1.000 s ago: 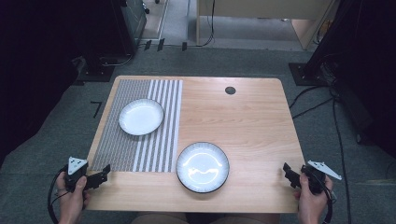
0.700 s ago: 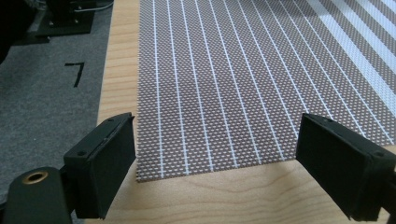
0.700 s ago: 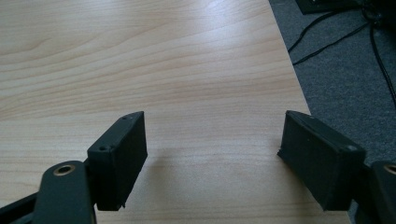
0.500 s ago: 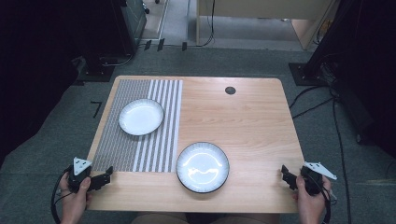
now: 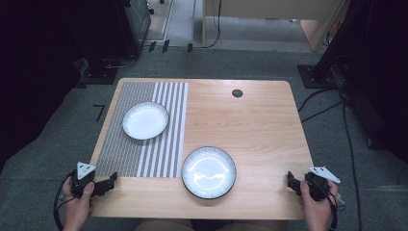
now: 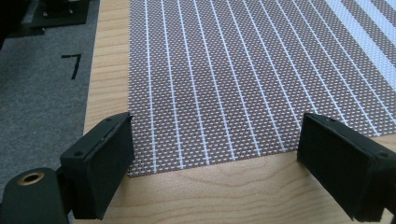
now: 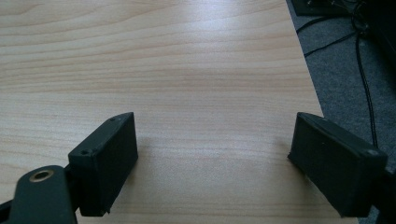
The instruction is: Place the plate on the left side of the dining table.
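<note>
Two white plates rest on the wooden table (image 5: 255,125). One plate (image 5: 145,120) lies on the striped grey placemat (image 5: 125,144) at the left; the other plate (image 5: 209,172), dark-rimmed, sits on bare wood near the front edge. My left gripper (image 5: 113,180) is at the front left corner, open and holding nothing, its jaws spread over the placemat's (image 6: 210,79) near edge. At the front right corner my right gripper (image 5: 290,180) stands open over bare wood (image 7: 196,70), nothing between its jaws.
A small dark round hole (image 5: 237,93) sits near the table's far edge. Grey carpet (image 5: 57,144) surrounds the table, with cables (image 5: 346,130) on the floor at the right and dark equipment at the back left.
Both hands have shifted slightly inward along the front edge; the jaws stay open. The plates and the placemat have not moved.
</note>
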Action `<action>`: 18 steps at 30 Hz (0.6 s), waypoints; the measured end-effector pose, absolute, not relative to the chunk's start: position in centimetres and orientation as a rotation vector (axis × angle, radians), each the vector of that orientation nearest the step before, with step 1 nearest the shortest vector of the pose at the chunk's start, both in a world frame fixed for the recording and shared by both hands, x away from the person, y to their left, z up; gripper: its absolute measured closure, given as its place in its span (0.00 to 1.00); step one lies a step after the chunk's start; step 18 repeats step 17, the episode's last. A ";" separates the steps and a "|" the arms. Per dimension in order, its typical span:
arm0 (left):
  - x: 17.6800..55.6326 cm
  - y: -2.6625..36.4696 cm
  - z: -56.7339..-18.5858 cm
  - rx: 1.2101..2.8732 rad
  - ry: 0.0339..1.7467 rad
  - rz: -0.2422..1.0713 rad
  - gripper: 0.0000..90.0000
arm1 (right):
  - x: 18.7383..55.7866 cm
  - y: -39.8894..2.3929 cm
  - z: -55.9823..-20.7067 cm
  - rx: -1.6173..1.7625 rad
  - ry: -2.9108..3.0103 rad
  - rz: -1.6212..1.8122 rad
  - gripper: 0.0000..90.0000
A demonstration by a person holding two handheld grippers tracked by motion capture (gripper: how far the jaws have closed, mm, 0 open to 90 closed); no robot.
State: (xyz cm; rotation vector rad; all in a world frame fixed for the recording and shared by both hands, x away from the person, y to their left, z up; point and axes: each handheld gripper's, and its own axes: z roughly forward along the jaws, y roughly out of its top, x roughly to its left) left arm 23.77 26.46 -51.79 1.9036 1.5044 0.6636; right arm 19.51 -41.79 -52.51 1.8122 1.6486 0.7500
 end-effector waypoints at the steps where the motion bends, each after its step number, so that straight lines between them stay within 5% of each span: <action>1: 23.8 26.5 -51.8 1.905 1.503 0.662 0.12 | 19.5 -41.8 -52.5 1.813 1.648 0.750 0.16; 18: 23.9 26.5 -51.8 1.909 1.501 0.656 0.10 | 19.5 -41.8 -52.5 1.813 1.649 0.752 0.16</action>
